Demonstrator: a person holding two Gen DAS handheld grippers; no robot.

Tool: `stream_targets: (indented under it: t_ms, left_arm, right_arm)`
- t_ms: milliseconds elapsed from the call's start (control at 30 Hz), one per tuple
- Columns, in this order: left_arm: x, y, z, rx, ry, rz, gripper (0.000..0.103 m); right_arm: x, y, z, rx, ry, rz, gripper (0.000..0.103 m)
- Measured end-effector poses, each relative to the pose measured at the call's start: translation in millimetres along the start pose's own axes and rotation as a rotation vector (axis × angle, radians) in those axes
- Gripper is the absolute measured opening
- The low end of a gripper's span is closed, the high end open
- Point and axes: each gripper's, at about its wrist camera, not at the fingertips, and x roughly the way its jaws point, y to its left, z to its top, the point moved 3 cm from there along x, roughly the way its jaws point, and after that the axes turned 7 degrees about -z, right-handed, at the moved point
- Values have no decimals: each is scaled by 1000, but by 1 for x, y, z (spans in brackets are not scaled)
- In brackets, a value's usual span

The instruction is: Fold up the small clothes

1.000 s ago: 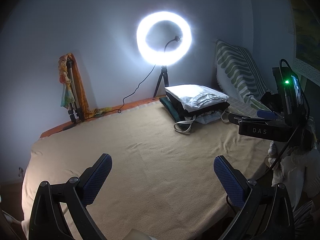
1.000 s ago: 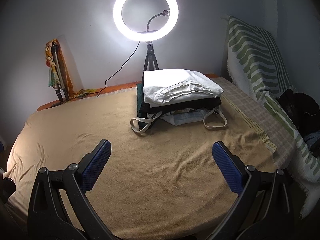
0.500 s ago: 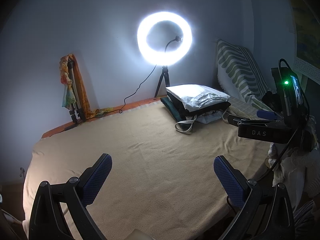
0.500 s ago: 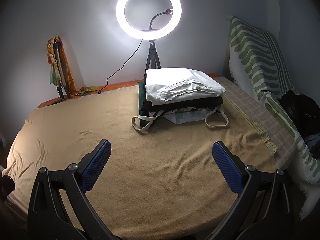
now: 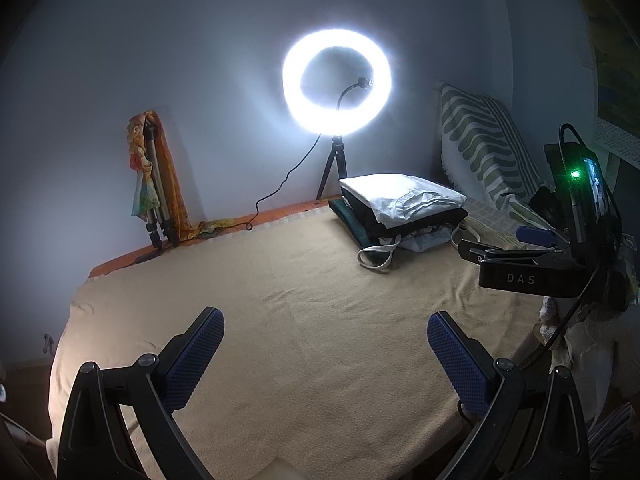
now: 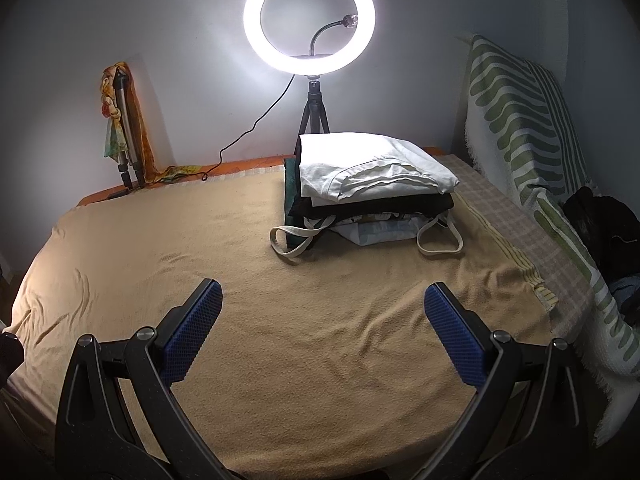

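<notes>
A stack of folded clothes, white on top, dark layers and a cloth bag with cream handles below, sits at the far side of the tan blanket. It also shows in the left wrist view. My left gripper is open and empty above the blanket's near part. My right gripper is open and empty, well short of the stack. The right gripper's body shows at the right of the left wrist view.
A lit ring light on a small tripod stands behind the stack. A folded tripod with an orange scarf leans on the wall at left. A green-striped cover and dark clothes lie at right.
Both grippers drifted slightly; the right wrist view has shifted a little, so the stack and ring light sit a bit further right. Both stay open and empty.
</notes>
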Motion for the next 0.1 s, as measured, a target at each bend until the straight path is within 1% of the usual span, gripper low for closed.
stream_targets:
  t_ms: [100]
  left_arm:
    - [0,1,-1,1,0,3,103]
  right_arm:
    - [0,1,0,-1,1,0,103]
